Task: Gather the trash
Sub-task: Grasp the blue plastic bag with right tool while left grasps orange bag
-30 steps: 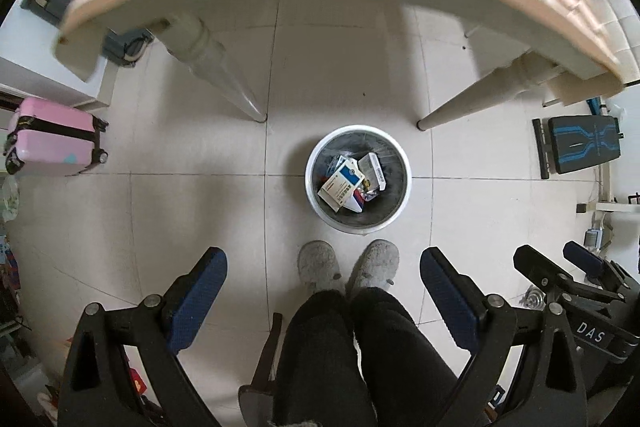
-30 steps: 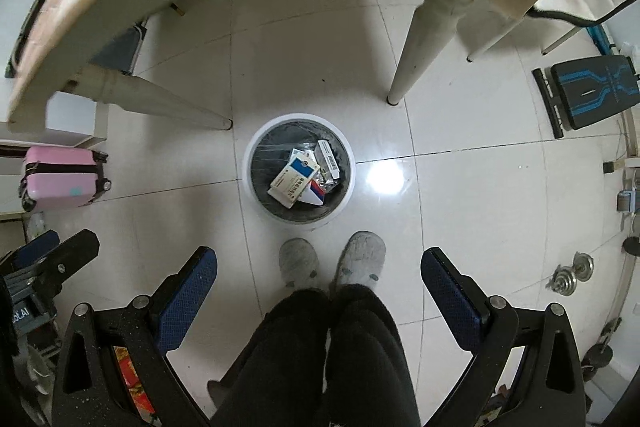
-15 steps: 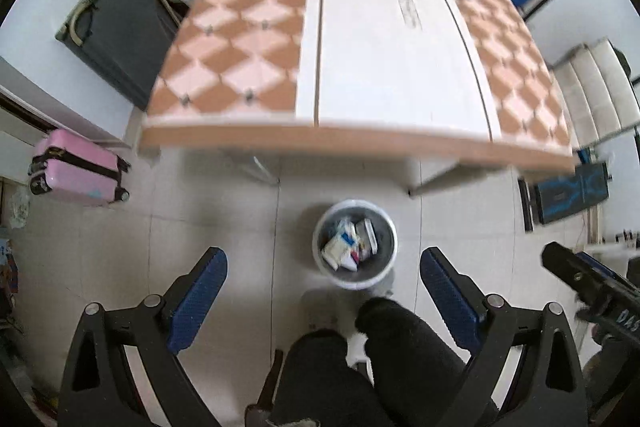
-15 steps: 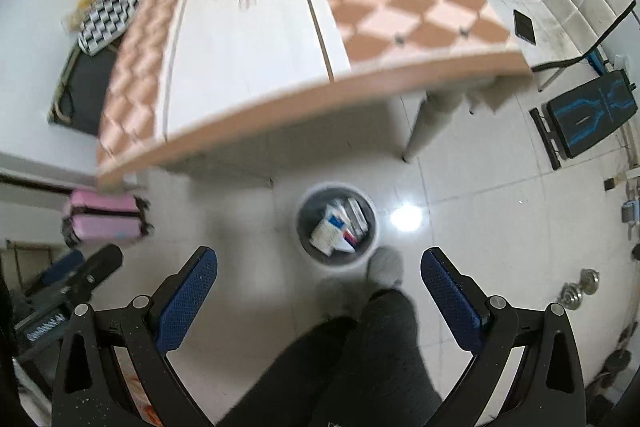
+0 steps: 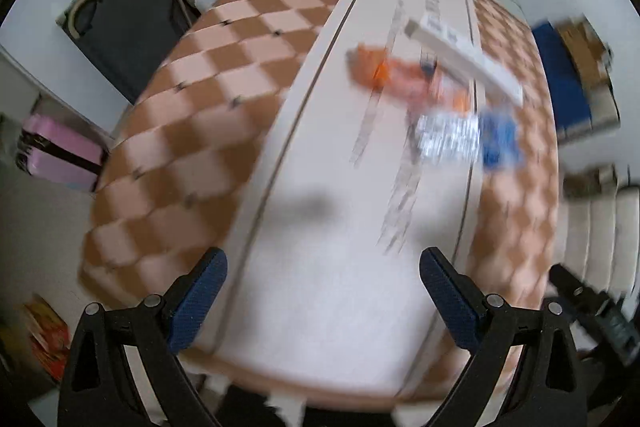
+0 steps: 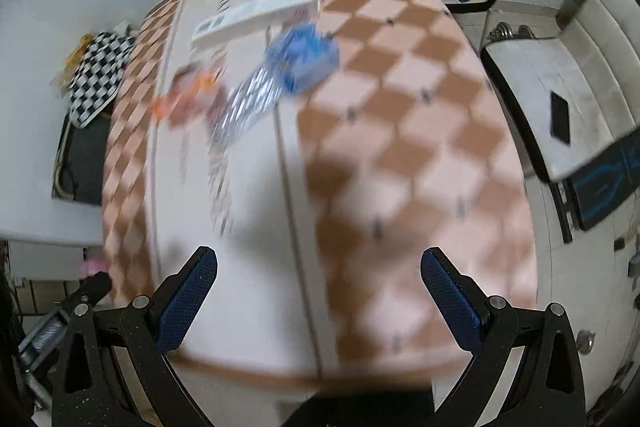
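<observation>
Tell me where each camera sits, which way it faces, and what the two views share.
Left wrist: on the left gripper, jaws open, above the near edge of the checkered orange-and-white table, facing its far end; dark clothing at bottom.
Right wrist: on the right gripper, jaws open, same direction; dark clothing below.
Shared: long white box, blurred orange wrapper, silver packet, blue packet.

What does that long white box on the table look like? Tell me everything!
The long white box is a slim cardboard-looking carton with small dark printing on its top face, too blurred to read. It lies flat and slanted on the checkered table, far from both grippers. Its near side meets the blurry orange wrapper and blue packet.
</observation>
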Demonstrator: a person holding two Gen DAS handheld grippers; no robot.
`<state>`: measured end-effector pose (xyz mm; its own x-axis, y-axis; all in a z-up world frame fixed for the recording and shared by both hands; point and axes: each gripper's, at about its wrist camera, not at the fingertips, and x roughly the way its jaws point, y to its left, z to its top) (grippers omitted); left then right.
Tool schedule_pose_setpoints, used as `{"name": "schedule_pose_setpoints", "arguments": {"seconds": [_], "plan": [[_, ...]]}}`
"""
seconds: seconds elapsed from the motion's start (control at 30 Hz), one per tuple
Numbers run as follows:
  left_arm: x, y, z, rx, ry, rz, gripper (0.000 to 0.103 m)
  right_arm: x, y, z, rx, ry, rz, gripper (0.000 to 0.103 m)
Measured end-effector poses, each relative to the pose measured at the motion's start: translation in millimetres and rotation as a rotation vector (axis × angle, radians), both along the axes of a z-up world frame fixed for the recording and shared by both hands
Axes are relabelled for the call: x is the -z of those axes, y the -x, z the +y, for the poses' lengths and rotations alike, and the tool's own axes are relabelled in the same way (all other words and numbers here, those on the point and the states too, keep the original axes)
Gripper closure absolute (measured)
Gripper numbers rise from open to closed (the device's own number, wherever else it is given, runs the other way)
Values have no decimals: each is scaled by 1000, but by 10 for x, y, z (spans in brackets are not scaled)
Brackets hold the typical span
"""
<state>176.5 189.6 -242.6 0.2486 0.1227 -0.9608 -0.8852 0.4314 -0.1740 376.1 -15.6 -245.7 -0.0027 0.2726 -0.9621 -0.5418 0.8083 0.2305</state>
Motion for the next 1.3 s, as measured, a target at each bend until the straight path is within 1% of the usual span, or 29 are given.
{"name": "schedule_pose_setpoints", "arguments": {"seconds": [0.07,0.1,0.17,0.23,0.3,0.33,0.37,0.4,0.43,0.47,0.5,0.53,0.57,0.6,0.67,0.77,0.97,1.07,1.17,1.3], "plan": [[88,-342,252,-40,40,-23,5,151,-456,307,-2,12,16,2],[127,-466,338,-55,58,-35,5,231,-637,437,1,14,27,7],[221,-692,531,-91,92,-57,5,420,-1015,700,1,19,53,15],[377,-909,726,-128,132,-72,6,648,-1322,941,-2,30,81,21],[535,-1072,878,-163,177,-80,19,844,-1510,1115,-6,48,102,26],[629,-1135,944,-182,201,-75,30,942,-1591,1203,-11,56,113,28],[694,-1182,979,-196,221,-81,33,1018,-1640,1276,-17,63,118,33],[742,-1217,1012,-207,238,-92,38,1069,-1648,1327,-27,71,120,42],[741,-1253,1031,-212,239,-102,48,1119,-1637,1376,-44,79,121,48],[716,-1272,1029,-212,231,-98,61,1156,-1630,1438,-67,83,116,61],[656,-1301,1011,-198,205,-94,68,1171,-1618,1463,-79,89,105,69],[589,-1335,988,-175,177,-87,82,1162,-1594,1488,-94,94,83,78],[532,-1358,968,-154,154,-74,90,1159,-1576,1488,-102,85,80,94],[498,-1370,974,-139,135,-67,91,1149,-1556,1480,-101,80,81,93],[411,-1340,944,-110,95,-56,95,1123,-1526,1461,-100,69,80,94],[285,-1271,907,-73,41,-39,96,1022,-1440,1402,-93,43,79,95],[-94,-1049,670,8,-94,-17,97,635,-1249,1203,-91,-6,18,96],[-295,-855,464,64,-160,-5,97,424,-1071,1061,-94,-24,-18,96],[-487,-545,217,120,-211,-14,97,193,-795,840,-90,-43,-54,96],[-659,-116,-98,191,-241,-52,97,-70,-292,422,-59,-68,-94,96]]}}
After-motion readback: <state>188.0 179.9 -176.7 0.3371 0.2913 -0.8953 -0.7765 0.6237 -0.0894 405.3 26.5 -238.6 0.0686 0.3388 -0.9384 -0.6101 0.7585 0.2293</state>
